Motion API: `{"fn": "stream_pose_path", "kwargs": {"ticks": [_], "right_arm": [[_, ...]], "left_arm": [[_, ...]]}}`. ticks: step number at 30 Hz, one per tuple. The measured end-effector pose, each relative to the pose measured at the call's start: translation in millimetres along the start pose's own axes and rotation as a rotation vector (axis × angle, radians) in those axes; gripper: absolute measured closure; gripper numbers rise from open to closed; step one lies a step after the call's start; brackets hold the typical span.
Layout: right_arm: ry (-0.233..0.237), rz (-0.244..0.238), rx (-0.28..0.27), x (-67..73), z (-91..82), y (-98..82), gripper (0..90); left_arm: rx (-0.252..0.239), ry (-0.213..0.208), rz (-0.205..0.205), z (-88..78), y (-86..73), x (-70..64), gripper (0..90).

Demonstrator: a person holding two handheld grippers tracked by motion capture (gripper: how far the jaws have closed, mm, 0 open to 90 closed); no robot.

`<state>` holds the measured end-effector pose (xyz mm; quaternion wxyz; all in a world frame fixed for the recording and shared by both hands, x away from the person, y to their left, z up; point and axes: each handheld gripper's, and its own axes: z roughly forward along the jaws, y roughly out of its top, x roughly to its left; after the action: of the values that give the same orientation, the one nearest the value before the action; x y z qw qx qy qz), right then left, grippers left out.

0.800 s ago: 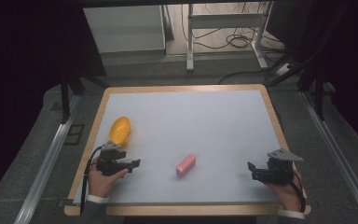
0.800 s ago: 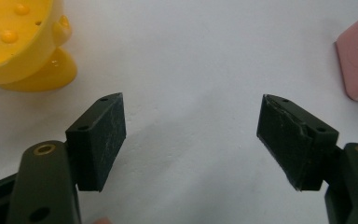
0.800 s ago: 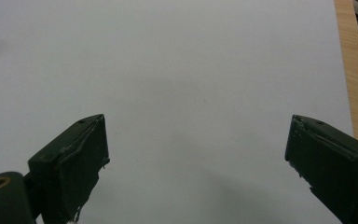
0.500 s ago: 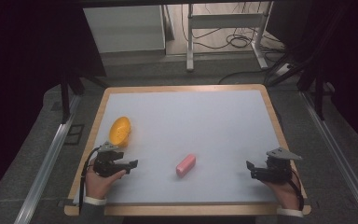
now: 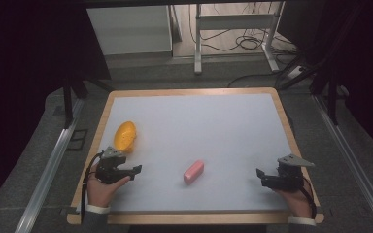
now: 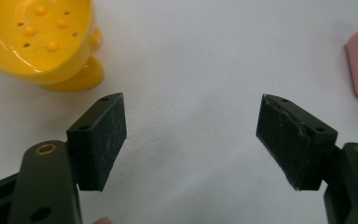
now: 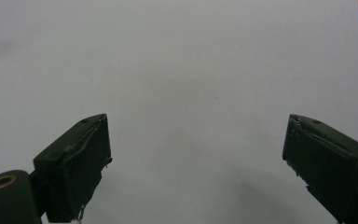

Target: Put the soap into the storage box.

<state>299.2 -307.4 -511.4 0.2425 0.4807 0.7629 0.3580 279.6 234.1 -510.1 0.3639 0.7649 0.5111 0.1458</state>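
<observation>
Pink block lengthwise on a diagonal, far end up-right, between wide, empty left tongs and right tongs.

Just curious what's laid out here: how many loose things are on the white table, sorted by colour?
Yellow: 1, a perforated plastic dish
Pink: 1, a small rectangular block
Total: 2
</observation>
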Motion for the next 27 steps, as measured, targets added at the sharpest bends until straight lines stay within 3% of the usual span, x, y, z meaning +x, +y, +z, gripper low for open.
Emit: {"fn": "stream_pose_path", "kwargs": {"ticks": [6,11,14,27], "right_arm": [[0.000,0.001,0.000,-3.9,-1.9,-0.9,7.6],[0.002,0.003,-0.018,-4.5,-3.6,1.8,8.0],[-0.002,-0.015,-0.009,-3.4,-1.0,4.4,8.0],[-0.013,-0.003,-0.015,6.1,-7.8,3.3,8.2]], "left_arm": [[0.000,0.013,0.014,-5.3,0.9,-7.6,24.7],[0.002,-0.007,0.028,-7.7,4.7,-12.1,24.6],[0.009,-0.011,0.049,-8.1,9.5,-15.2,24.6],[0.011,-0.034,0.102,-18.5,33.6,-27.8,23.9]]}}
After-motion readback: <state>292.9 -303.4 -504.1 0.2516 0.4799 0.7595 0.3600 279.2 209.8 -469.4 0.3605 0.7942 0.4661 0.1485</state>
